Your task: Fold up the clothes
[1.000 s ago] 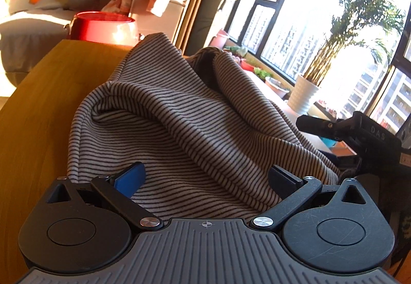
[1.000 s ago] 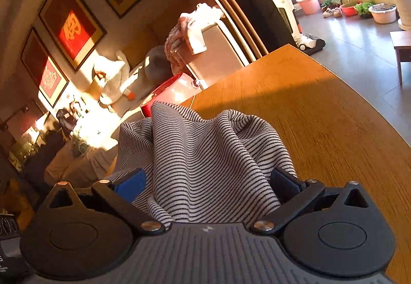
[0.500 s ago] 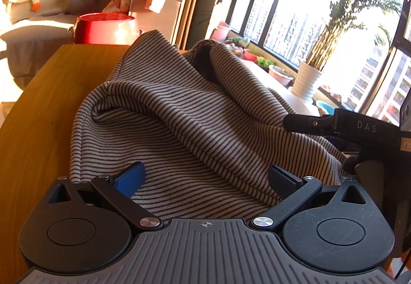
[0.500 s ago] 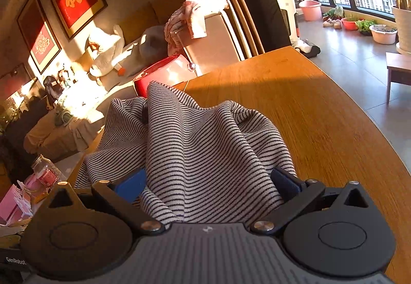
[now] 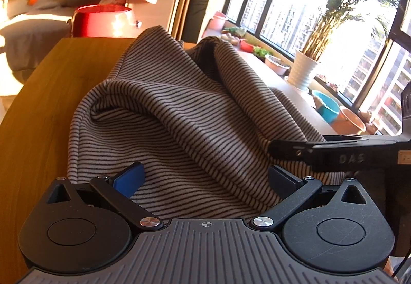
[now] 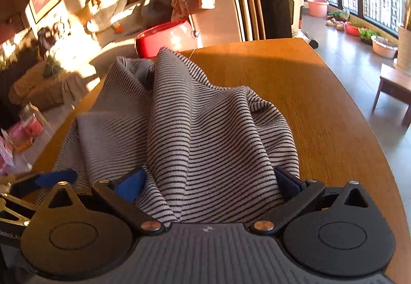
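While lying heaped on the wooden table, being taken up at its near edge: the striped garment, bunched into tall ridges rather than spread flat. Judging the step as an early one, gathering or straightening before any real fold, with no neat crease showing anywhere.

Standing wide apart on the left gripper, blue pads well to either side, with striped cloth filling the gap between them but not visibly being pinched. Showing the same on the right gripper: fingers spread wide, fabric spilling down between them and over the gripper's front. Working just beside each other at the same near edge.

Running lengthwise away from both cameras, from the grippers toward the far end of the table and the red basin beyond it. Peaking at the far end in two raised folds with a dark hollow between, possibly a neck or sleeve opening, though not telling which.

Calling next, probably, for closing on the hem at two separated points and pulling apart to flatten the ridges along that axis.
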### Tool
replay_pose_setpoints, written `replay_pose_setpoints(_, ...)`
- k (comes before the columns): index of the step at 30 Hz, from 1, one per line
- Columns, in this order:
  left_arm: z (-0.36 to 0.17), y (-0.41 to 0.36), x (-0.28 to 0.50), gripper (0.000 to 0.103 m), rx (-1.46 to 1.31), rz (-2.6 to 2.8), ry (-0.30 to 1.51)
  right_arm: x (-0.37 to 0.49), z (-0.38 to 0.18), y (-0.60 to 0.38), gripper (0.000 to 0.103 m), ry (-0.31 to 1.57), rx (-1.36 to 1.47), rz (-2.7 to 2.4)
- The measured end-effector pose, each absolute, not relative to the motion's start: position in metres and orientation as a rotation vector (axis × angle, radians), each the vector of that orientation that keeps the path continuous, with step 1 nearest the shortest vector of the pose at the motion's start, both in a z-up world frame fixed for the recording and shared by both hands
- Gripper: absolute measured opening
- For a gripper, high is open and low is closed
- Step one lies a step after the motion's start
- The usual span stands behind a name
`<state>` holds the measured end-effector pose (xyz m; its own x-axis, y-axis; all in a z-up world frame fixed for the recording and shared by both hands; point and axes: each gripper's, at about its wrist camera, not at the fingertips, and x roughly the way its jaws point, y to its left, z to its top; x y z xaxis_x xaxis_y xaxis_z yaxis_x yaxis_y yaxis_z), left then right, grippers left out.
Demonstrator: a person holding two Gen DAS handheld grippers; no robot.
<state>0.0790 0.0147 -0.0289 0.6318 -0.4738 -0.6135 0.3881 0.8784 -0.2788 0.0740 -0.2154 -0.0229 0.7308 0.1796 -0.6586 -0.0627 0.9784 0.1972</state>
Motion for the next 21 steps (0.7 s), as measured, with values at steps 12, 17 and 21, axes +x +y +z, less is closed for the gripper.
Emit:
replay_pose_setpoints(12,0.068,0.059,0.061,0.099,-0.129,-0.331,0.412,0.032,0.089,-0.242,0.103,0.32,0.022,0.149)
replay_pose_setpoints(17,0.096,0.039,0.023,0.099,-0.039,-0.4,0.294,0.01,0.103,-0.228,0.083,0.237,-0.021,0.115)
replay_pose_setpoints(21,0.074,0.002,0.015,0.076,0.174,-0.492,0.329,0.011,0.099,-0.224,0.045,0.366,-0.026,0.162)
